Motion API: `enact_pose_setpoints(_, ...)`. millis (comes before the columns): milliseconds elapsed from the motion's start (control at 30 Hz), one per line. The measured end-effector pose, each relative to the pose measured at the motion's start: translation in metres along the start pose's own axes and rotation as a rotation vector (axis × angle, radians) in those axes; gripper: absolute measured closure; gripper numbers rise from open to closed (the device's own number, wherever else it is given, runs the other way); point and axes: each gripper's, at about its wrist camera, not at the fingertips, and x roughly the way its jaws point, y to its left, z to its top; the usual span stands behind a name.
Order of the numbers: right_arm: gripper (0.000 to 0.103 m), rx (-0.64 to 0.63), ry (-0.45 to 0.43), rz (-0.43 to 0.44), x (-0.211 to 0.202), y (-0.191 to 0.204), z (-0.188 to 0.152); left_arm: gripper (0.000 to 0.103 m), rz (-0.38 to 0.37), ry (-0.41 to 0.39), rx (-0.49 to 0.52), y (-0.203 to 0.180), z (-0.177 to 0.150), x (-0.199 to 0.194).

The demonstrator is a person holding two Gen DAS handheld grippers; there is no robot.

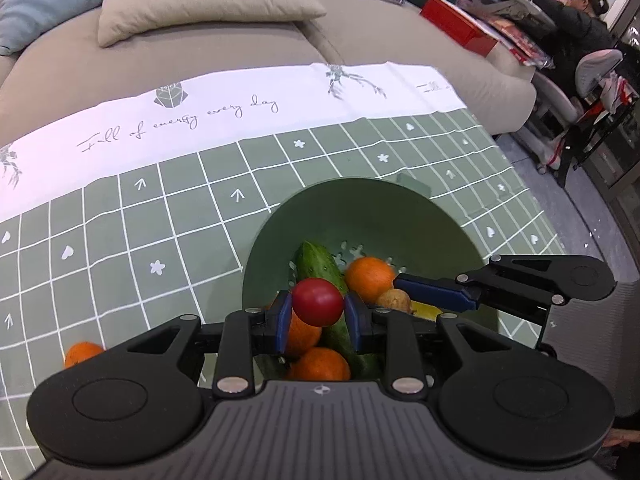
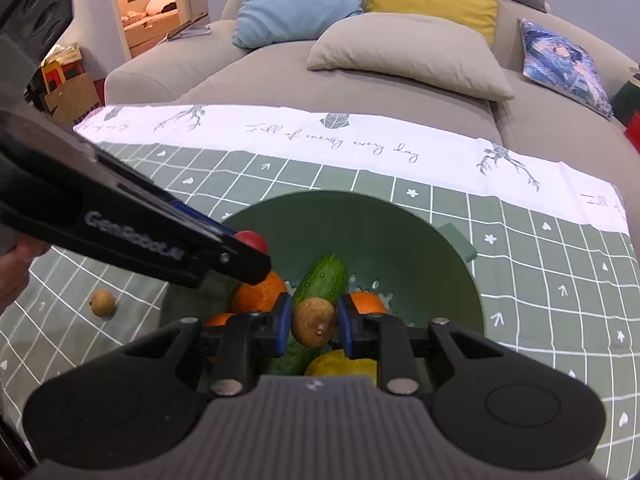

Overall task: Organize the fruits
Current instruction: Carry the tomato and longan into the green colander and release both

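We hold left gripper (image 1: pixel 318 314) over green bowl (image 1: pixel 372 204), jaws clamped on red fruit (image 1: pixel 317 302). We hold right gripper (image 2: pixel 314 322) over same bowl, jaws clamped on brown fruit (image 2: pixel 314 322). In bowl: cucumber (image 2: pixel 322 280), oranges (image 1: pixel 370 274), yellow fruit (image 2: pixel 340 364). Outside on checked tablecloth (image 1: pixel 160 208): lone orange (image 1: pixel 82 352), second brown fruit (image 2: pixel 103 303).

The left gripper (image 1: pixel 318 322) pinches a red tomato (image 1: pixel 317 302) above the green colander (image 1: pixel 372 216), which holds a cucumber (image 1: pixel 318 264) and oranges (image 1: pixel 369 274). Left of the colander, another orange (image 1: pixel 82 354) lies on the checked tablecloth (image 1: pixel 160 208).
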Motion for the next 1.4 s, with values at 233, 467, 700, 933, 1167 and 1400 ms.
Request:
enact_pose_setpoints(233,0.083,-0.027,0.028,0.004,0.016,0.001,-0.001,0.072,0.028,0.032,0.031,0.001,0.01,0.022)
enact_pose_setpoints(467,0.083,-0.037,0.049,-0.002,0.022,0.003,-0.005,0.071,0.054,0.062,0.066,-0.002,0.012,0.036)
enact_pose_setpoints(700,0.081,-0.03,0.056,-0.009,0.02,0.004,-0.007,0.069,0.061,0.07,0.06,-0.002,0.011,0.036)
enact_pose_setpoints(933,0.068,-0.005,0.056,-0.024,0.012,0.004,-0.005,0.064,0.052,0.036,0.065,-0.003,0.009,0.015)
enact_pose_setpoints(1167,0.059,0.038,0.037,-0.044,-0.008,0.015,-0.001,0.064,0.087,-0.052,0.104,-0.008,-0.003,-0.026)
enact_pose_setpoints(1400,0.053,0.079,0.024,-0.061,-0.032,0.039,0.001,0.064,0.127,-0.127,0.057,0.005,-0.027,-0.071)
